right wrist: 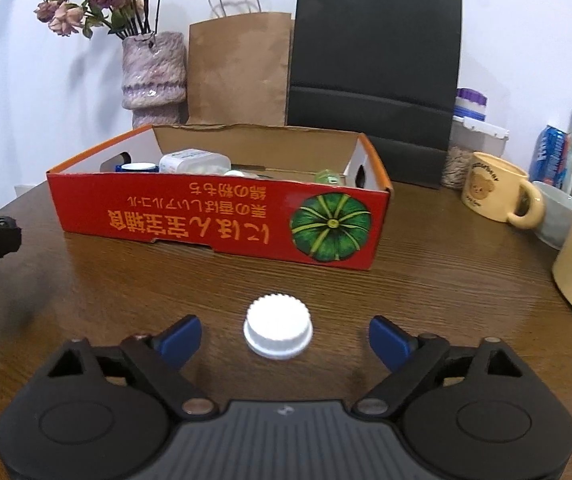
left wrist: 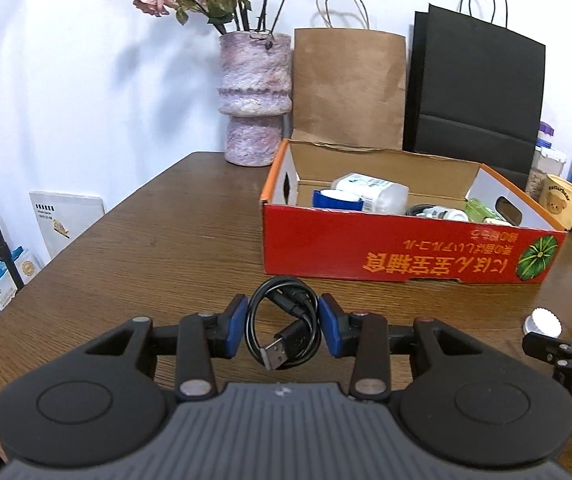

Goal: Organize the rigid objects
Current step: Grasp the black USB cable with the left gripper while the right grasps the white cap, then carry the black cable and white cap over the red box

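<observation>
Box (left wrist: 405, 248) sits on the counter (left wrist: 146, 240) ahead of both tools, long side facing them, open top up. Left tool (left wrist: 282, 326) is clamped on a coiled cable (left wrist: 284, 320), plug end pointing back toward it. Right tool (right wrist: 286, 338) gapes wide, cap (right wrist: 278, 330) upright between the pads, untouched; round, no long axis.

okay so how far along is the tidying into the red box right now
Partly done. The red box already holds several items, including a white container. In hand: the left gripper is shut on the coiled black USB cable, not yet over the box. Left: the white cap sits on the table between the right gripper's open pads, untouched.
</observation>
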